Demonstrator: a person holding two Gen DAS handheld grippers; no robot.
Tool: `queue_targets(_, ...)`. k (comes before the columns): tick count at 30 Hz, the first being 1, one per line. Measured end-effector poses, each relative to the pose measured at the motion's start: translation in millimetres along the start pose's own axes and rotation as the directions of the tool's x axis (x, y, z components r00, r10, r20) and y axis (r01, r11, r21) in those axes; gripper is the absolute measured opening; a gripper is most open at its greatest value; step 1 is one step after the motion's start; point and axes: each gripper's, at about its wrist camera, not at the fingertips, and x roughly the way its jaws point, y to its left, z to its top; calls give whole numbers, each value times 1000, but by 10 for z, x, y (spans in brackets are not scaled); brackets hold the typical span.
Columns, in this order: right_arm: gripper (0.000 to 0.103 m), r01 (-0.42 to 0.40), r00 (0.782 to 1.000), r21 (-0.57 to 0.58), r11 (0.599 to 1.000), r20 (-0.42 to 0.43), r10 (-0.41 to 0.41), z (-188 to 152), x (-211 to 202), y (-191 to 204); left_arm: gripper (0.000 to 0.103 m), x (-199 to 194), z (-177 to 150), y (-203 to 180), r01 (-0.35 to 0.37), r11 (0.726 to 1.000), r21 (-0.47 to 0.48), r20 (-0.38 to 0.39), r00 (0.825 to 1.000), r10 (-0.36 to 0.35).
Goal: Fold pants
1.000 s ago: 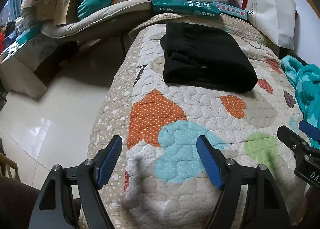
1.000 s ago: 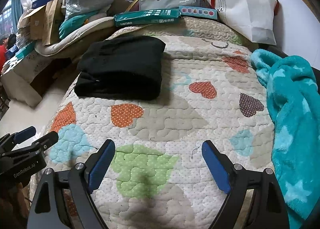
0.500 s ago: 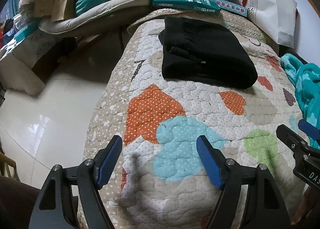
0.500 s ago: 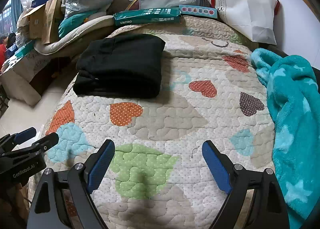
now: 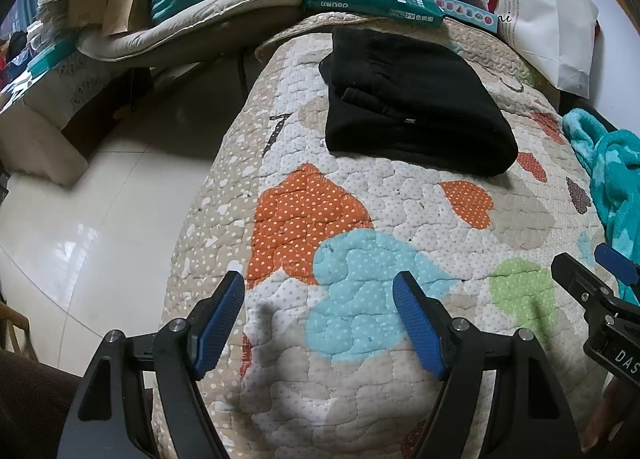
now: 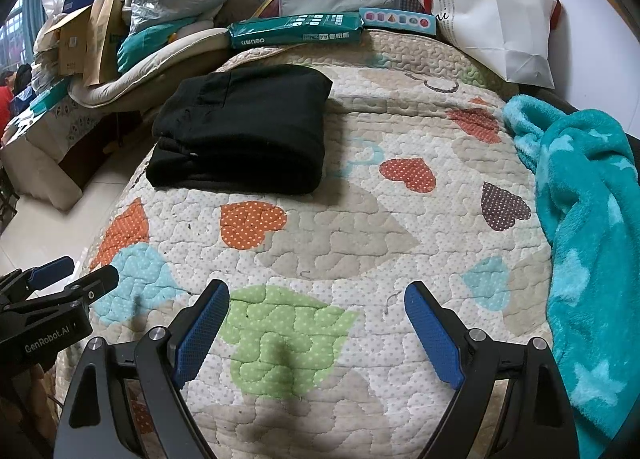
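Both of our grippers hang over the near end of the bed, well apart from the work. Left gripper (image 5: 318, 313): jaws spread wide, nothing between them, above the orange and pale-blue patches of the quilt (image 5: 400, 199). Right gripper (image 6: 316, 325): also spread wide and empty, above the green patch. Each shows at the edge of the other's view, so we hold them side by side.

Pants (image 6: 244, 127): black, lying on the far left part of the quilt, close to the bed's left edge. They sit as a compact, layered rectangle, with stacked edges showing on the left side and a rounded fold along the near side. No leg or waistband trails loose that we can see.

Judgement on step: folding looks finished or all but finished; we read this as the stand-off after the last fold, not mid-fold.

Next move, if any: reach forward and left to the bundle, check the stacked edges, and press or square them. A further fold would need both grippers at the near corners, pinching through all layers. Thick fabric may spring open if caught on the top layer only.

Teal blanket (image 6: 584, 219) lies along the right, clear of the pants.
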Motion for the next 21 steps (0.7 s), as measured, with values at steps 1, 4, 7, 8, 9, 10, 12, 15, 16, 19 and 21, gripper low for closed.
queue_targets(1,93,0,1000,0,1000,0,0,-1,1,-1,76,4,-1,-1,0,1000,-1,-2,1000,0)
queue_targets(4,93,0,1000,-1,1000,-1,0,0,3,-2,76,15,-8,0,1,1000,-5,-5,1000,-1)
queue_targets(7,93,0,1000,-1,1000,-1,0,2,4,-2,76,21,-11,1,2,1000,-8,-8,1000,-2)
queue_targets(8,93,-1,1000,-1,1000,-1,1,5,4,-2,76,23,-13,1,2,1000,-9,-10,1000,-2)
queue_targets(9,93,-1,1000,-1,1000,-1,1,7,4,-2,76,25,-13,5,3,1000,-10,-10,1000,-3)
queue_targets(10,93,-1,1000,-1,1000,-1,1,6,3,-2,76,24,-13,6,3,1000,-10,-10,1000,-3)
queue_targets(12,93,-1,1000,-2,1000,-2,1,11,3,-1,76,32,-8,6,4,1000,-12,-12,1000,-4)
queue_targets(15,93,-3,1000,-2,1000,-4,3,-9,22,0,76,37,-9,5,4,1000,-12,-14,1000,-5)
queue_targets(16,93,-4,1000,-1,1000,-4,4,-19,20,-3,76,41,-11,3,5,1000,-12,-15,1000,-5)
queue_targets(19,93,-3,1000,-2,1000,-6,3,-25,30,-7,76,46,-13,2,6,1000,-12,-16,1000,-6)
queue_targets(21,93,-4,1000,-1,1000,-6,4,-15,38,-8,76,46,-13,3,6,1000,-13,-16,1000,-6)
